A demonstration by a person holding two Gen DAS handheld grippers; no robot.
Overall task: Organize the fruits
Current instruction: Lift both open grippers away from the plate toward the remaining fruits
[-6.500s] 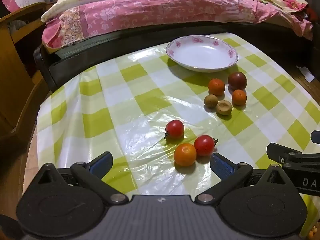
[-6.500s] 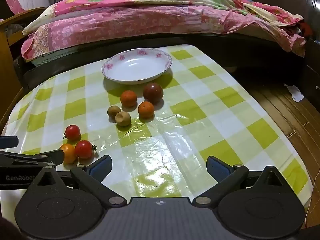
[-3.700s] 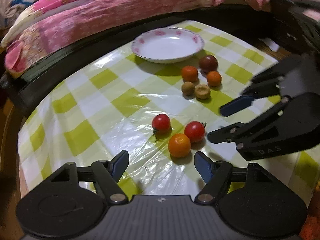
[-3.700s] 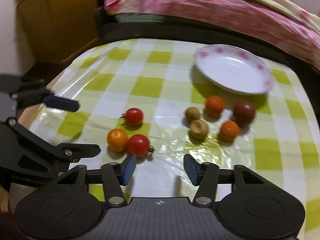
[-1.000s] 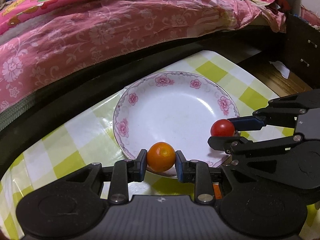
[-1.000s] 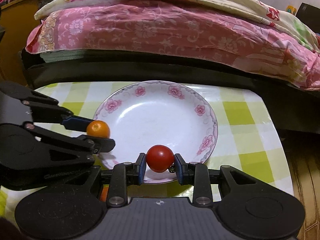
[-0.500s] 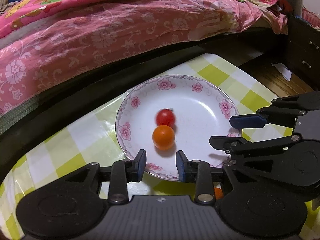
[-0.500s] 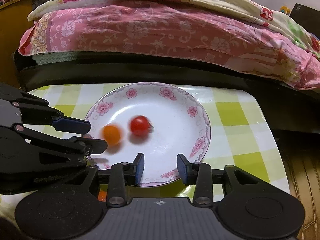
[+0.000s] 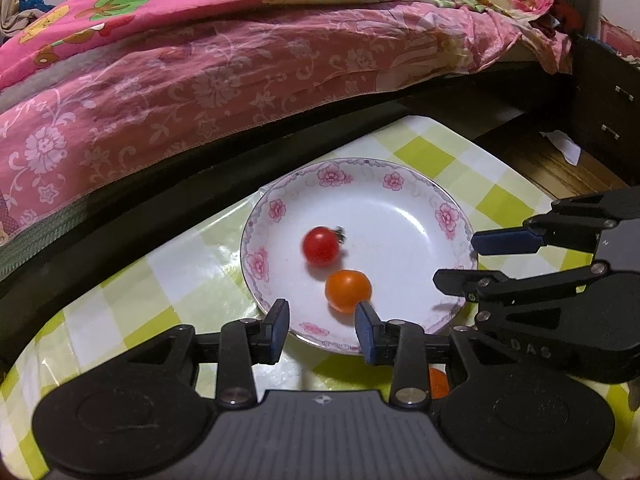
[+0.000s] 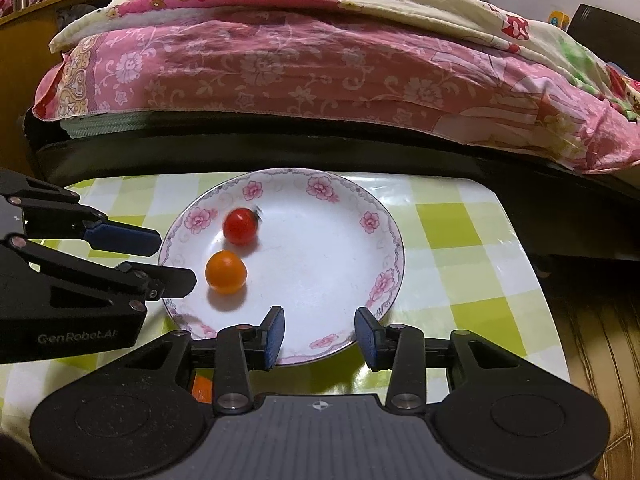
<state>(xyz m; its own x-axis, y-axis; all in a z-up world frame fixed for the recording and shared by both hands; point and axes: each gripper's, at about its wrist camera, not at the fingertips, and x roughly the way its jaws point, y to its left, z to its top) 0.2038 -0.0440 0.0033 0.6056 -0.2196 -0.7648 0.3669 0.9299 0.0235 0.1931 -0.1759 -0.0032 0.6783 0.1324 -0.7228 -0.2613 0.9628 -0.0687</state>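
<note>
left gripper (image 9: 322,326) open, checked tablecloth (image 9: 168,280), pink bedding (image 9: 224,76)

tomato (image 9: 321,246) and orange (image 9: 347,291) in plate (image 9: 416,200) | plate on table (image 9: 168,280) | bed (image 9: 240,80) behind

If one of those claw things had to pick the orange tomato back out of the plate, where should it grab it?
Across its widest middle, coming from above. The orange tomato is round and smooth, so any pair of opposite sides works; but it lies in the plate close beside the red tomato, so the fingers probably fit best on the sides facing away from that one.
</note>
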